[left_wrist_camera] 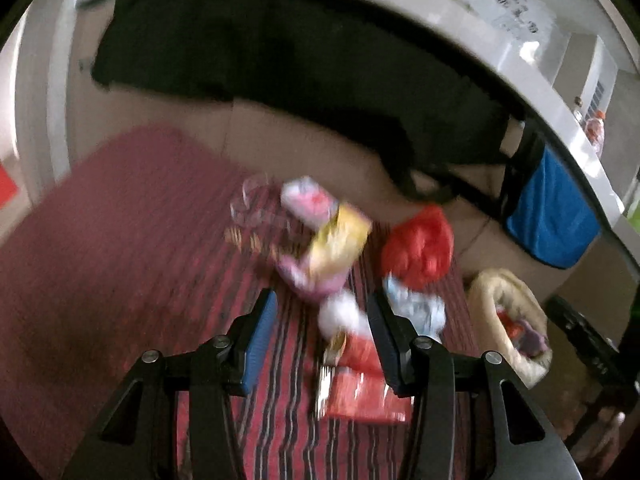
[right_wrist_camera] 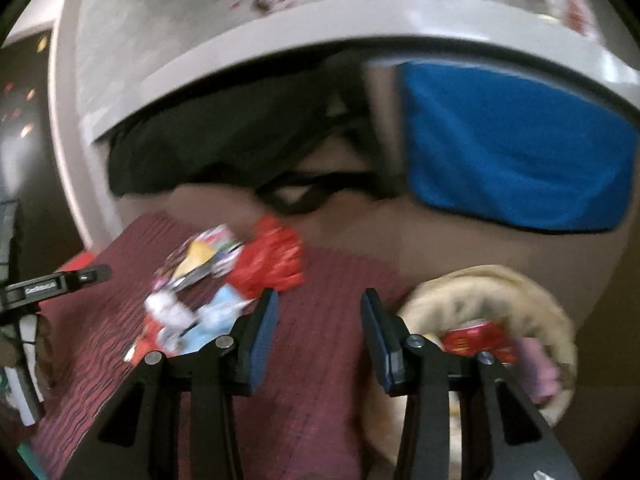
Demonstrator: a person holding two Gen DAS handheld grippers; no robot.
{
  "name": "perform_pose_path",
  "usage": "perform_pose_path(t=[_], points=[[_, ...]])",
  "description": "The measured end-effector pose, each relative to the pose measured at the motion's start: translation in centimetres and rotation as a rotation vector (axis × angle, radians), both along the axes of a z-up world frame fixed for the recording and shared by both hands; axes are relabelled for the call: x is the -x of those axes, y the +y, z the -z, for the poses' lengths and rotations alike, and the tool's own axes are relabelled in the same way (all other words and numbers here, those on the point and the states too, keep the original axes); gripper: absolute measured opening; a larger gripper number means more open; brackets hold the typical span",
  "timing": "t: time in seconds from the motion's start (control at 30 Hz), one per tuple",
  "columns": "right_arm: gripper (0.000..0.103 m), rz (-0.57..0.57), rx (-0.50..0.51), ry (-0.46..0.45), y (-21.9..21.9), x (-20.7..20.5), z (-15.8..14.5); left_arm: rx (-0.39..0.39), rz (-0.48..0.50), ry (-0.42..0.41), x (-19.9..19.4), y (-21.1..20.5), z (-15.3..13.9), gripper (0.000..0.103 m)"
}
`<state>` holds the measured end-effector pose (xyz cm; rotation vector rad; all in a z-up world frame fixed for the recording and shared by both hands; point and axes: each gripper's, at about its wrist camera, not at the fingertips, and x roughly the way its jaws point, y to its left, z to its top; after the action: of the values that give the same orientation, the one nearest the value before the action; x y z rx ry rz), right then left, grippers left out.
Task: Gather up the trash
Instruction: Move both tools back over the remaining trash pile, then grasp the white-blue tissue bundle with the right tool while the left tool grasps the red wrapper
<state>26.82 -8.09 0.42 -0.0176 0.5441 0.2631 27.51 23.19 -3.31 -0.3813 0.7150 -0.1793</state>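
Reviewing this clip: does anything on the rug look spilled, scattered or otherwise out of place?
Yes. Wrappers lie strewn across the striped red rug: a yellow packet, a crumpled red bag, a flat red wrapper. The cream basket beside the rug already holds some trash. Both grippers are open and empty.

Tan floor (left_wrist_camera: 304,140) under a red striped rug (left_wrist_camera: 120,240). Scattered on the rug: crumpled red bag (left_wrist_camera: 418,242), yellow-pink wrapper (left_wrist_camera: 332,246), clear plastic (left_wrist_camera: 250,202), red packet (left_wrist_camera: 360,392). Beside the rug, touching its edge, a cream basket (right_wrist_camera: 492,286).

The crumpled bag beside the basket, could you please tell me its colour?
Red; the crumpled bag shows best in the left wrist view.
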Motion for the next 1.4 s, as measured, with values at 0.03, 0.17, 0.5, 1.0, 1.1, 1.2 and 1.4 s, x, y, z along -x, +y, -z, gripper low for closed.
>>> perform_pose_path(t=[0.03,0.17,0.5,1.0,1.1,1.2,1.4], points=[[0.035,-0.019,0.01,0.011,1.0,-0.2,0.4,0.027,0.031,0.03,-0.1,0.0,0.9,0.048],[0.035,-0.06,0.013,0.051,2.9,-0.7,1.7,0.079,0.165,0.101,-1.1,-0.9,3.4,0.048],[0.035,-0.086,0.025,0.131,2.0,0.4,4.3,0.293,0.255,0.208,-5.0,-0.9,5.6,0.048],[0.035,-0.182,0.002,0.211,5.5,-1.3,5.1,-0.022,0.1,-0.003,1.0,0.5,-0.7,0.004],[0.037,-0.187,-0.028,0.239,7.0,-3.6,5.3,-0.022,0.072,-0.003,1.8,2.8,-0.7,0.004],[0.037,-0.189,-0.017,0.279,8.9,-6.2,6.3,-0.003,0.062,0.022,1.9,4.2,0.2,0.004],[0.037,-0.176,-0.006,0.345,10.9,-9.2,8.6,0.059,0.077,0.054,1.9,5.4,2.4,0.005]])
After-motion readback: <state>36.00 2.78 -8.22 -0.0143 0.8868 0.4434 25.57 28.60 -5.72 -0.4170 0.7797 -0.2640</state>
